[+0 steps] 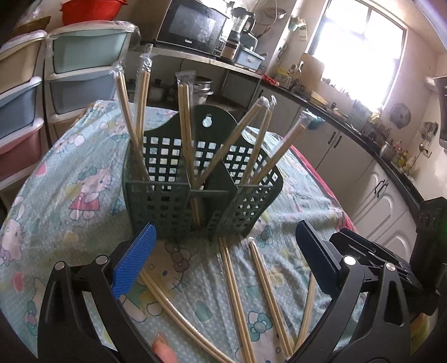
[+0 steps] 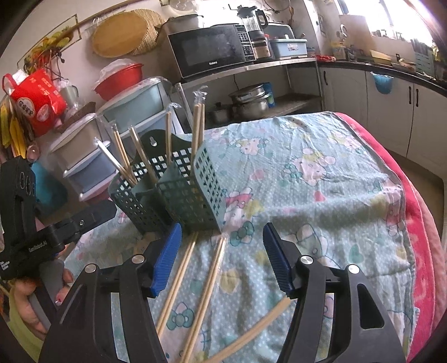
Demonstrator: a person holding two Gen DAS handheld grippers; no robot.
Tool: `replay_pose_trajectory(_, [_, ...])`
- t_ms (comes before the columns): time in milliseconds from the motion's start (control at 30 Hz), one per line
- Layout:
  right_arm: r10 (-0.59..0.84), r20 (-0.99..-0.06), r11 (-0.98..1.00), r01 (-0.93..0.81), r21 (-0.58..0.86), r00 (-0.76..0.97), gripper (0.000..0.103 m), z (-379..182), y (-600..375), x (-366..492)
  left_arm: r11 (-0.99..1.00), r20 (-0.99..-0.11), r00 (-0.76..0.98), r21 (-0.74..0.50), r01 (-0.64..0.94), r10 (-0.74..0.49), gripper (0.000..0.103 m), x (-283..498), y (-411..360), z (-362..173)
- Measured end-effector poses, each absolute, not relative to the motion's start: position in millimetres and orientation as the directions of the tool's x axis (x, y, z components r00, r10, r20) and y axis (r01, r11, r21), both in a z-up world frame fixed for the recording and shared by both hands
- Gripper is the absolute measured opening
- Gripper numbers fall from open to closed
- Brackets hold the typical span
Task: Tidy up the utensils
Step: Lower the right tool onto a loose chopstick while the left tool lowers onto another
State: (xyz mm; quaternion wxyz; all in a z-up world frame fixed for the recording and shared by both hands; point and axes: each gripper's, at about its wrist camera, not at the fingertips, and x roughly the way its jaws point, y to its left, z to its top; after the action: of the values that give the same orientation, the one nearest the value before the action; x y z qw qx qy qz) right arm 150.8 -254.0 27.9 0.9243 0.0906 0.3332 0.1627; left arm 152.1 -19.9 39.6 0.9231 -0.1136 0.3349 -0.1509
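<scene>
The green slotted utensil holder [image 1: 201, 192] stands upright on the cartoon-print cloth [image 1: 69, 178], several wrapped chopstick pairs [image 1: 187, 123] already leaning in its compartments, which suggests sorting is under way. More loose pairs [image 1: 237, 293] lie flat just in front of it, within reach. The left gripper [image 1: 223, 251] and the right gripper [image 2: 220, 251] both hover over them, jaws apart and empty, likely choosing the next pair.

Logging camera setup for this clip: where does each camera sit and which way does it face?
Left wrist: on the left gripper, angled down at the basket front; open jaws and a fingertip show.
Right wrist: on the right gripper, looking down at the basket's side; open jaws and the left hand show.
Shared: basket, loose chopsticks, tablecloth, microwave.
</scene>
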Motion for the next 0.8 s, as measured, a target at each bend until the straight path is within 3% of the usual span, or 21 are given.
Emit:
replay_pose_trajectory(733, [0.284, -0.680, 0.952, -0.112, 0.286, 0.676, 0.058, -9, -288, 138, 0.929, -0.690, 0.623, -0.258, 0.264, -0.368, 0.092, 165, -64, -3])
replay_pose_trajectory(800, [0.281, -0.687, 0.952, -0.107, 0.286, 0.670, 0.058, -12, -290, 137, 0.929, -0.699, 0.613, -0.257, 0.265, -0.368, 0.088, 167, -67, -7])
